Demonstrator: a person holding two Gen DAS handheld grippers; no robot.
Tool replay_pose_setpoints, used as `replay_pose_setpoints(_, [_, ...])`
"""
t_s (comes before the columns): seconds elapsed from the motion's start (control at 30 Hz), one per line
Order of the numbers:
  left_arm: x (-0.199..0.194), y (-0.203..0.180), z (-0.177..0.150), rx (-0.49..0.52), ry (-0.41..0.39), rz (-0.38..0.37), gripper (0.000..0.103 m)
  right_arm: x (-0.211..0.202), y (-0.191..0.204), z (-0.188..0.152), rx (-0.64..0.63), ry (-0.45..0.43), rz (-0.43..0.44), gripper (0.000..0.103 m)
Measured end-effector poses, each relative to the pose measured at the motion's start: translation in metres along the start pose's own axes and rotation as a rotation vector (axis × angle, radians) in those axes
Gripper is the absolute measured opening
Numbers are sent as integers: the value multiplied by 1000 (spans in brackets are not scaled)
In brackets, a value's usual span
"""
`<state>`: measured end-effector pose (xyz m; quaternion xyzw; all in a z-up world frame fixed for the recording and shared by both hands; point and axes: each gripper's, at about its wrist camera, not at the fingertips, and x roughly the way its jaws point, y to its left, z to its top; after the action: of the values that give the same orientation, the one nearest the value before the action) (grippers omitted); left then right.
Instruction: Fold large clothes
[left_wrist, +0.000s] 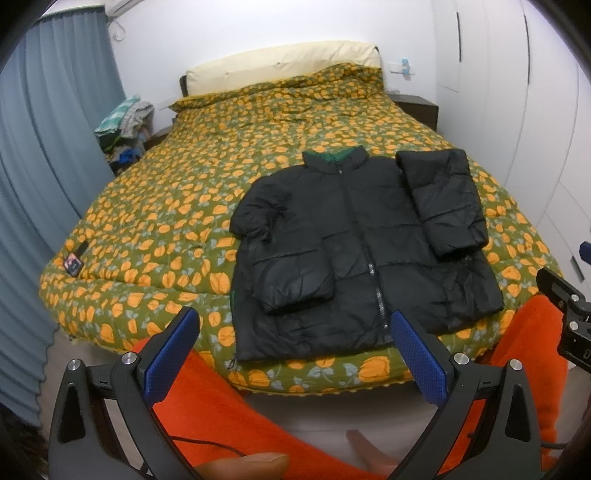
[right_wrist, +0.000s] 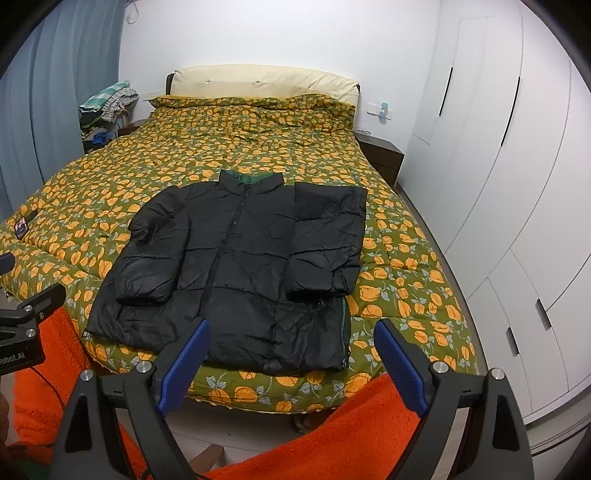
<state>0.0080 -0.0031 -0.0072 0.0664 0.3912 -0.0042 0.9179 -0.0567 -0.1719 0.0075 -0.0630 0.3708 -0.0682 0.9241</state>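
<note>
From my left wrist cam, the left gripper (left_wrist: 291, 332) is spread wide, holding nothing, with the black puffer jacket (left_wrist: 354, 251) flat on the flowery duvet (left_wrist: 155, 206). Right wrist cam: right gripper (right_wrist: 291, 341) also gaping and empty, jacket near the bed's foot, both sleeves folded in.

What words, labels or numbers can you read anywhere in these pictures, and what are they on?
"obotAI": white print on the black body of the left claw, as seen from the right wrist camera; its first letters are cut off at the edge.
Small tag on the bedspread: some print on it, too small and blurred to read.
Black jacket: no readable label.
</note>
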Motion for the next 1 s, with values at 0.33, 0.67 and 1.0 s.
replay_pose_setpoints(0.33, [8,15,11,-2,-51,-62,103,-1,-10,11,-26,-91,144,92])
replay_pose_setpoints(0.67, [44,32,17,-62,-11,-64,103,131,-13,15,-507,-70,161,92])
replay_pose_setpoints(1.0, [74,40,8,-131,103,-62,103,328,-14,8,-739,199,125,87])
